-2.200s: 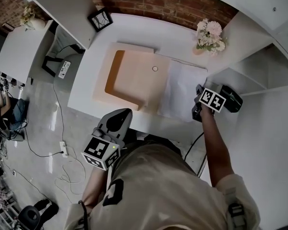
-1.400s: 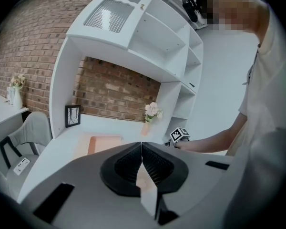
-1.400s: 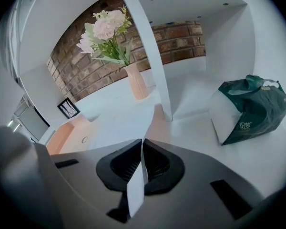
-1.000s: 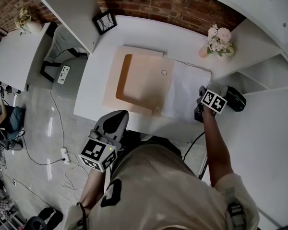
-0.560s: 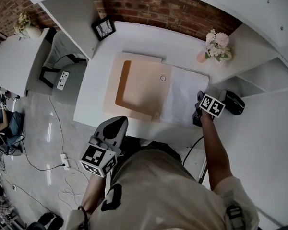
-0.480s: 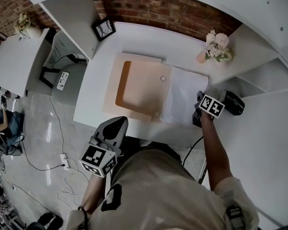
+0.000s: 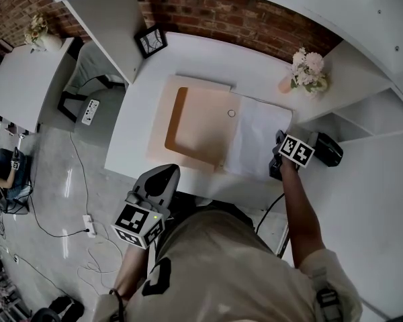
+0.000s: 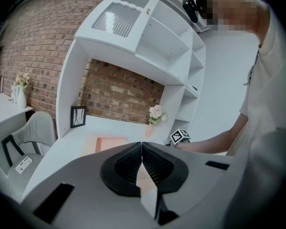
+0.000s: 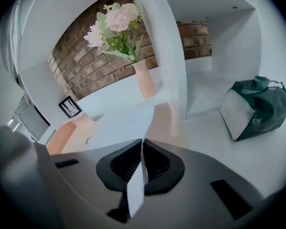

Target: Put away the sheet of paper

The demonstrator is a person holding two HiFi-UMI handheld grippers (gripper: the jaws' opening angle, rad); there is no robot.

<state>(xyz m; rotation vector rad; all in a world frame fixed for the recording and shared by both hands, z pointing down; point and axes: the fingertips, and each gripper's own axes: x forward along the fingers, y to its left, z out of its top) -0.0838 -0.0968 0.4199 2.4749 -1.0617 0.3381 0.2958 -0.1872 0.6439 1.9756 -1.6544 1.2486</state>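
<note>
Right gripper (image 7: 275, 158) (image 9: 142, 144) is clamping the near right edge of the sheet of paper (image 7: 255, 136) (image 9: 119, 123); its jaws are pressing together with the white edge standing between them. The person's right arm is reaching out over the right end of the white desk (image 7: 188, 52).

Sheet of paper is lying flat on the desk, running from the right gripper toward the brick wall. Its left edge is meeting the right side of a peach folder (image 7: 198, 123) (image 9: 62, 132); I cannot tell which one is lying on top there. The folder is lying open in the middle of the desk, with a small round button near its right edge.

Left gripper (image 7: 168, 172) (image 8: 141, 147) is hovering off the front edge of the desk, well apart from the paper. Its jaws are touching at the tips and gripping nothing.

Other things noted:
- A vase of pale flowers (image 7: 305, 69) (image 9: 119, 27) is standing at the back right of the desk, beyond the paper.
- A black picture frame (image 7: 150, 41) (image 8: 77, 117) is leaning at the back left corner.
- A dark green packet (image 7: 326, 146) (image 9: 257, 106) is sitting on the white shelf just to the right of the right gripper.
</note>
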